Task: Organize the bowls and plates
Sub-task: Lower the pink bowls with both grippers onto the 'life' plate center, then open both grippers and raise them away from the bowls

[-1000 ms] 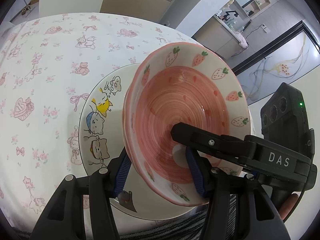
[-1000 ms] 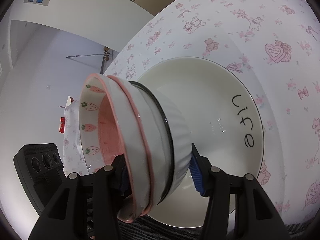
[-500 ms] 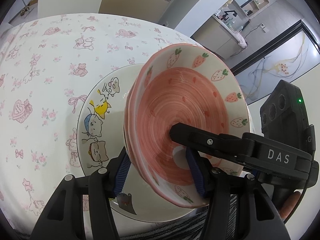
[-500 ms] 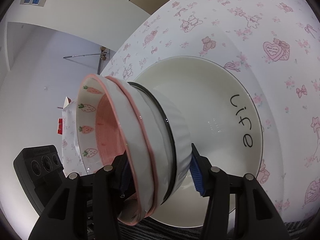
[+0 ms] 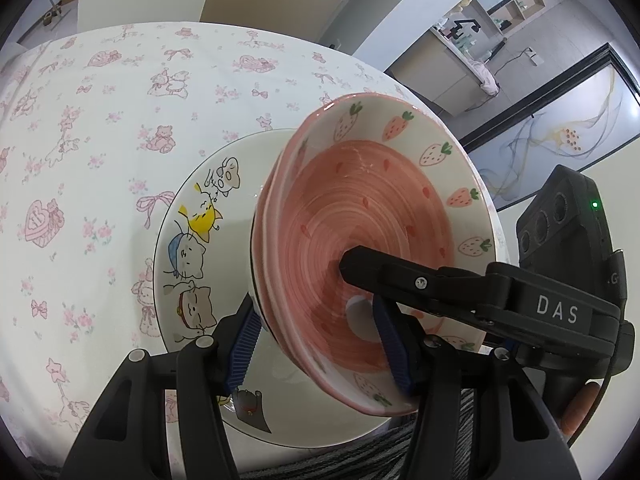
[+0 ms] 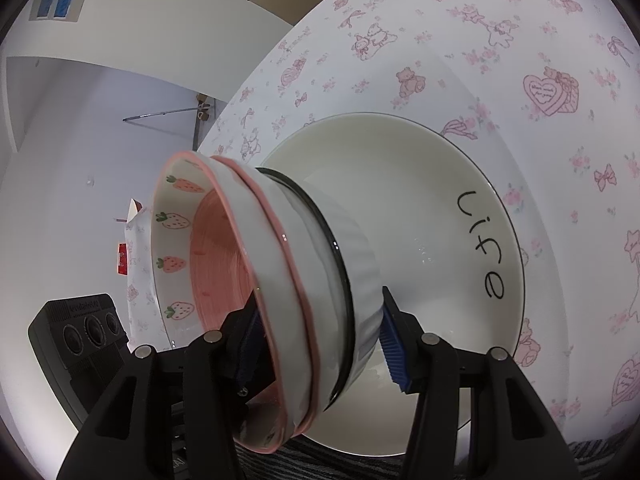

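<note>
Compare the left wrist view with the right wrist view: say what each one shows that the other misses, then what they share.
Left wrist only: the cat drawings on the plate, and the right gripper's finger reaching into the top bowl.
Right wrist only: the word "life" on the plate, and the ribbed white bowl beneath the two strawberry bowls.
Both: the bowl stack clamped from both sides by the left gripper and right gripper, over the plate on the pink-print tablecloth.

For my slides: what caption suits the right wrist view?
Both grippers clamp a stack of bowls above a white plate lettered "life".
</note>
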Demonstrator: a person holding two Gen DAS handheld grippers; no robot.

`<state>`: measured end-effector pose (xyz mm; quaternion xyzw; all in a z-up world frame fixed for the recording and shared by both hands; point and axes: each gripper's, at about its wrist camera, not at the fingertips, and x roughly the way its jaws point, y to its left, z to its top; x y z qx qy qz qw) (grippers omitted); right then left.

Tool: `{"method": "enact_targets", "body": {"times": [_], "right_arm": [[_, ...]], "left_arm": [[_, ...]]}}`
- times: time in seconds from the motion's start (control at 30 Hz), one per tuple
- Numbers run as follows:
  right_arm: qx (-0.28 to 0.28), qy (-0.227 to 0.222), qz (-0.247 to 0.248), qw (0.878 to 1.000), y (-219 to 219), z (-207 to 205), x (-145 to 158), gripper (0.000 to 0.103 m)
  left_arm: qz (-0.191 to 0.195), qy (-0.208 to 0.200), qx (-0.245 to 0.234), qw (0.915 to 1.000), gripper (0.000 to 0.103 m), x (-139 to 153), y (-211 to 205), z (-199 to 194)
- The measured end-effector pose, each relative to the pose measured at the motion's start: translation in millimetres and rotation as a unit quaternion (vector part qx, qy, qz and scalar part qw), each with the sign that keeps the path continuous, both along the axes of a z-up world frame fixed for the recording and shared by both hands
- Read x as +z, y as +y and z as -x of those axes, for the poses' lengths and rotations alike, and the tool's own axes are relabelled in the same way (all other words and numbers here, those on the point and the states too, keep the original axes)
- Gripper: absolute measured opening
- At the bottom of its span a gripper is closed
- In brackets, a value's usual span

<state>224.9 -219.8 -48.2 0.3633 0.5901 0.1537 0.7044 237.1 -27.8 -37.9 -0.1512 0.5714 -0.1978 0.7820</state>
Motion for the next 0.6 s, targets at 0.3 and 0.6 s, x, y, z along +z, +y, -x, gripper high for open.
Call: {"method": "enact_targets", "body": {"times": [0.3,0.6], "right_arm": [[-0.008,0.000,-0.007,1.000,1.2,-1.8,-0.9,0.057],[0.010,-0.010,0.013,1.000,9.8,0.6,5.3,0.064]], "left_arm": [[-0.018,-0.017,0.004,0.9997,0.069,3.8,-2.0,0.5],[-0.041,-0.033,-0.005,0.9986,0.071,9.7,-9.1,4.1]]}}
